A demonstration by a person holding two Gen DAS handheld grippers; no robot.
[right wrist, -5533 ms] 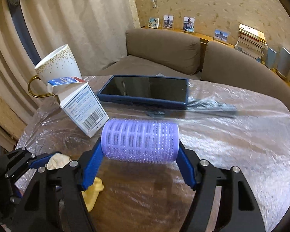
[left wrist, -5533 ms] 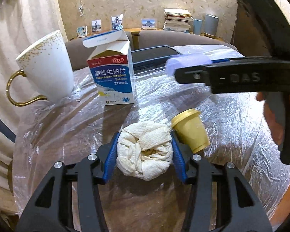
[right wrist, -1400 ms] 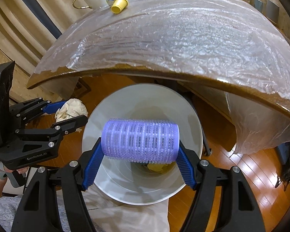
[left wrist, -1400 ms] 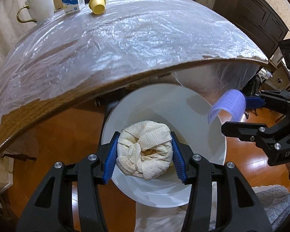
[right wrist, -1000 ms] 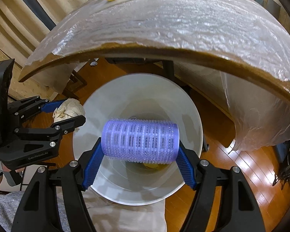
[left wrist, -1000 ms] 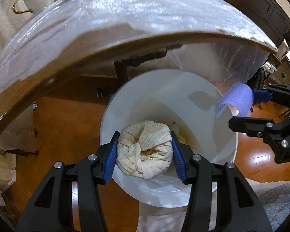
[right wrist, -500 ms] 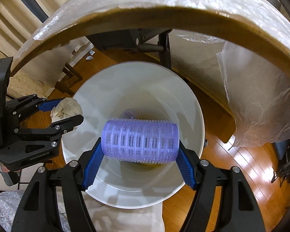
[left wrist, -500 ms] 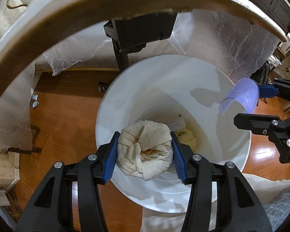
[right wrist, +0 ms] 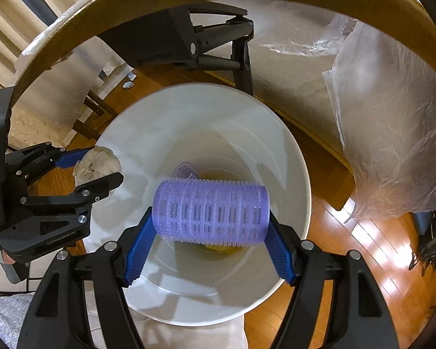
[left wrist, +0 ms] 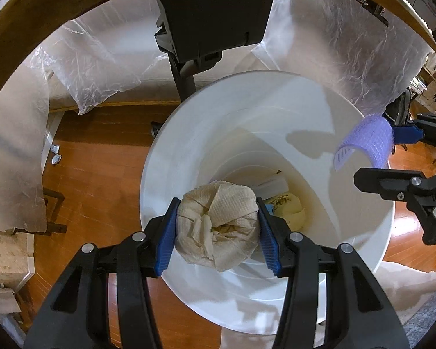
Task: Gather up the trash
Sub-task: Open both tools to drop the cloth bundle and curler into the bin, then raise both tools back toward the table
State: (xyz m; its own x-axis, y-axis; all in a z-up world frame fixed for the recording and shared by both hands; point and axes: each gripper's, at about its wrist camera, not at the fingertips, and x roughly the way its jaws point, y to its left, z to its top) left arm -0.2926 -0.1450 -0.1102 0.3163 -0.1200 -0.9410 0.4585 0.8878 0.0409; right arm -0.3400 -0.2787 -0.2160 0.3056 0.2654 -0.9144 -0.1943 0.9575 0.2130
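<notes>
My left gripper point(left wrist: 216, 222) is shut on a crumpled beige paper towel point(left wrist: 218, 226), held over the mouth of a white trash bin point(left wrist: 189, 133). In the right wrist view the same towel point(right wrist: 97, 164) hangs at the bin's left rim point(right wrist: 302, 174). My right gripper point(right wrist: 210, 231) is shut on a purple hair roller point(right wrist: 210, 212), gripped end to end above the bin's middle; in the left wrist view the roller point(left wrist: 369, 139) shows over the right rim. Yellow and white scraps point(left wrist: 287, 203) lie at the bin's bottom, and a second purple roller point(right wrist: 184, 171) is partly hidden there.
The round table's wooden edge point(left wrist: 43, 8) with hanging clear plastic sheet point(left wrist: 348, 55) arches overhead, and its black leg point(left wrist: 186, 72) stands just behind the bin. Orange wood floor point(left wrist: 96, 180) surrounds the bin; small crumpled bits point(left wrist: 55, 154) lie to the left.
Both grippers have sunk from tabletop height to below the table edge, closer to the bin's mouth. Towel and roller stay gripped as before.
</notes>
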